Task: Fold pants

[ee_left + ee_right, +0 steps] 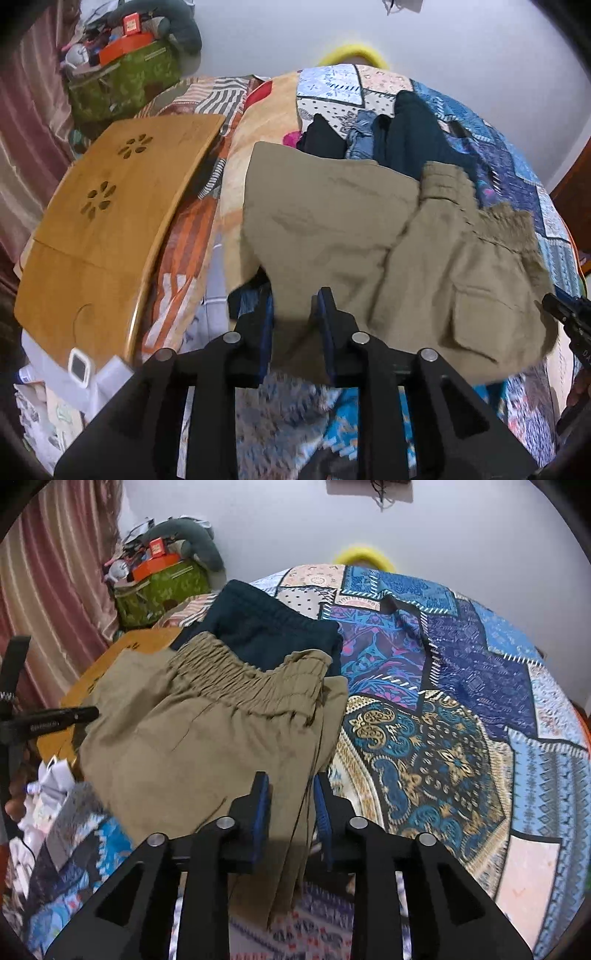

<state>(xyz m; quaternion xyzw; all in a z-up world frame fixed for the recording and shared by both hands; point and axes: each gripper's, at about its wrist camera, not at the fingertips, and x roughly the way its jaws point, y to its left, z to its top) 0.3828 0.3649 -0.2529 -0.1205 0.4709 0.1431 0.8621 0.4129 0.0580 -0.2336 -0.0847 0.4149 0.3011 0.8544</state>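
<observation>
Khaki pants (369,236) with an elastic waistband (236,672) hang lifted over the patchwork bed cover (461,701). My left gripper (295,306) is shut on a khaki edge near the leg end. My right gripper (290,797) is shut on the bunched khaki layers below the waistband. The right gripper's tip shows at the right edge of the left wrist view (565,314). The left gripper shows at the left edge of the right wrist view (48,720). A cargo pocket (487,321) faces the left camera.
Dark clothes and a denim piece (391,136) lie piled behind the pants; a dark teal garment (266,627) shows under the waistband. A wooden lap table (103,229) stands to the left. A green bag with clutter (122,81) stands by the curtain (55,590).
</observation>
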